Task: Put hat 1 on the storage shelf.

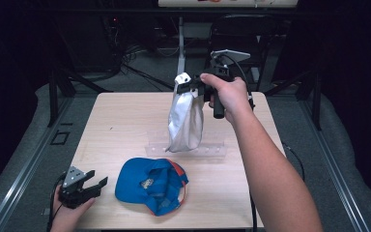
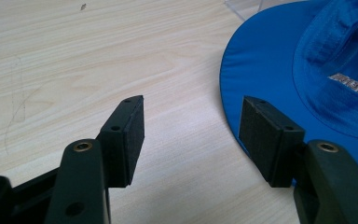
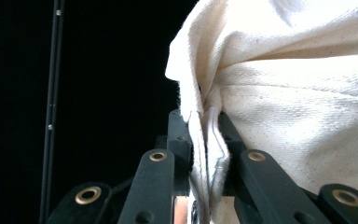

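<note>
The right gripper (image 1: 189, 85) is clamped on a bunched edge of the white cap (image 1: 185, 121), which hangs limp above the table (image 1: 125, 121) beyond the blue cap (image 1: 150, 185) — soft, light cloth, best pinched at a seam — while the left gripper (image 1: 95, 185) rests open beside the blue cap.

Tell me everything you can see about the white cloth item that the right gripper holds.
The white cloth hat looks like off-white woven cotton, soft and creased. The right gripper is shut on a bunched fold at its top edge, with the pads pressing the fabric from both sides. It hangs limp and lengthwise in the air, above the wooden table and a clear plastic stand. Whether its lower end touches the stand is unclear.
</note>
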Demonstrator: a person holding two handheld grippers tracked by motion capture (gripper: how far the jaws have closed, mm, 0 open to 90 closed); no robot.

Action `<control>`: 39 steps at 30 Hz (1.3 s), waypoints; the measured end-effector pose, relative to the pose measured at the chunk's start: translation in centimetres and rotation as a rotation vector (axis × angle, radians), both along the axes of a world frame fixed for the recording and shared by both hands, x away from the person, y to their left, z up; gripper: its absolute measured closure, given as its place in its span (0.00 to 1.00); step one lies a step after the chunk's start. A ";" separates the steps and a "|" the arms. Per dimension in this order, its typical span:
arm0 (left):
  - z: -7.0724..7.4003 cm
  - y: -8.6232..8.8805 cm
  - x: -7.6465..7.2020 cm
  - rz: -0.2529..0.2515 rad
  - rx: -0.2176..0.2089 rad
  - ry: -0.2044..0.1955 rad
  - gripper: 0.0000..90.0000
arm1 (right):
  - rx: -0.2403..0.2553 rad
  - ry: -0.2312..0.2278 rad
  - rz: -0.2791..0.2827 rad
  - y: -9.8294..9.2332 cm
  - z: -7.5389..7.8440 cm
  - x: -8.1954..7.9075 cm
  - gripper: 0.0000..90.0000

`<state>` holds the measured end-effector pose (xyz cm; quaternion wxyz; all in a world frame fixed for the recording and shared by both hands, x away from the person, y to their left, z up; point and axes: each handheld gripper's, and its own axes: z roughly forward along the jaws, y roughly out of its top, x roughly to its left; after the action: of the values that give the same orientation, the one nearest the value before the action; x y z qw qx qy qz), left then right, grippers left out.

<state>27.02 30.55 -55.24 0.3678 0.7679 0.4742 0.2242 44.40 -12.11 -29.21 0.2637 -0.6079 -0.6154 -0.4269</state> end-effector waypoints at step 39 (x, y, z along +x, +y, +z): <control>0.3 -2.8 -0.7 -0.081 -0.023 -0.043 0.44 | -0.018 0.044 -0.031 2.7 -2.6 2.6 0.90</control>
<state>26.30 27.79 -54.93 0.3957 0.7770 0.4373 0.2203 47.05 -9.46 -31.81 0.2649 -0.6290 -0.6039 -0.4117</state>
